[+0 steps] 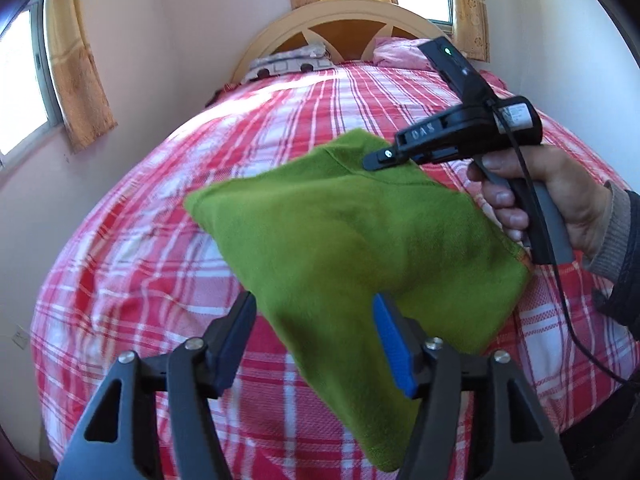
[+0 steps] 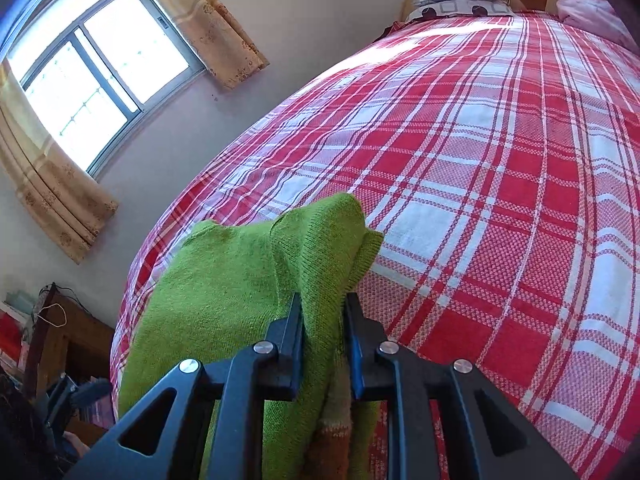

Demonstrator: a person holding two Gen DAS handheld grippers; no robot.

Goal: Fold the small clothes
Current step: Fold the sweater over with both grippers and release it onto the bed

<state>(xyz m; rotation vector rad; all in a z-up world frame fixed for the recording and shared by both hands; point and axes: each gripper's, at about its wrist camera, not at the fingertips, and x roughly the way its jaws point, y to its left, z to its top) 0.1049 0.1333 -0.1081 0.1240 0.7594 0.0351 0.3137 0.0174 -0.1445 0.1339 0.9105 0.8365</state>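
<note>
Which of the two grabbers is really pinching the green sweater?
The right gripper: its jaws squeeze a bunched fold of the green sweater. The left gripper stands wide open; the cloth only drapes against one blue pad.

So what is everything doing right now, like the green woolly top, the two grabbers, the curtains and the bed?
Green knitted top: folded, lifted off the bed, hanging.
Left gripper: open, top's edge between its fingers, not pinched.
Right gripper: shut on the top.
Red and white checked bedcover: spread flat.
Yellow patterned curtains: pulled aside.
Sliding window: looks closed.
</note>
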